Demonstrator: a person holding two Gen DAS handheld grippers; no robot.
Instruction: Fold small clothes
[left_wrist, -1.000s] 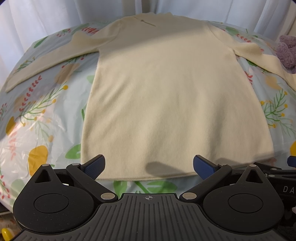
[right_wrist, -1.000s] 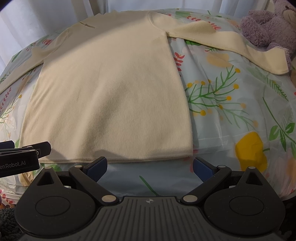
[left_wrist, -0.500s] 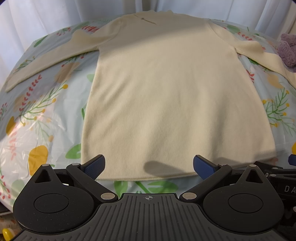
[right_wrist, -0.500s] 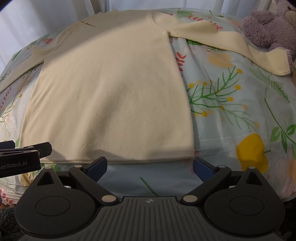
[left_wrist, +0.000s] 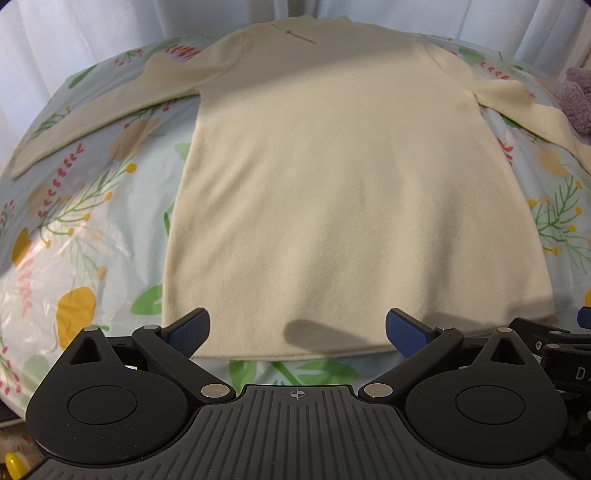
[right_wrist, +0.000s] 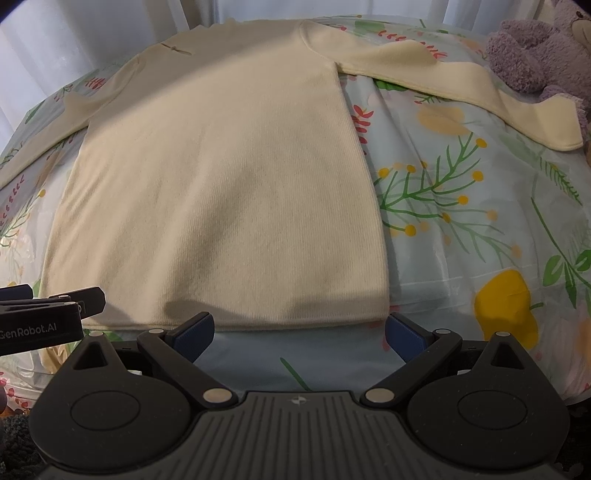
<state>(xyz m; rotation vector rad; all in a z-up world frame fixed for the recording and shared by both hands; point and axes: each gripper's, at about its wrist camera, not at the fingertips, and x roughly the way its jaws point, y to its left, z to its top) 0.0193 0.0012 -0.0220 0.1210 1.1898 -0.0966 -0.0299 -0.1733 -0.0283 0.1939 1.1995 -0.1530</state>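
A cream long-sleeved knit top (left_wrist: 332, 192) (right_wrist: 221, 177) lies flat on a floral sheet, collar far away, hem nearest me, both sleeves spread sideways. My left gripper (left_wrist: 297, 328) is open, held just over the hem's left half with nothing between its blue pads (left_wrist: 188, 328). My right gripper (right_wrist: 299, 330) is also open, hovering at the hem's right corner, its pads (right_wrist: 404, 330) empty. The left gripper's side (right_wrist: 48, 314) shows at the left edge of the right wrist view.
The floral plastic sheet (right_wrist: 461, 206) covers the whole surface. A purple plush toy (right_wrist: 535, 48) sits at the far right, touching the right sleeve's cuff (right_wrist: 554, 122). White curtains (left_wrist: 92, 33) hang behind.
Both grippers have crept slightly forward toward the hem. The top has not moved and both grippers stay open.
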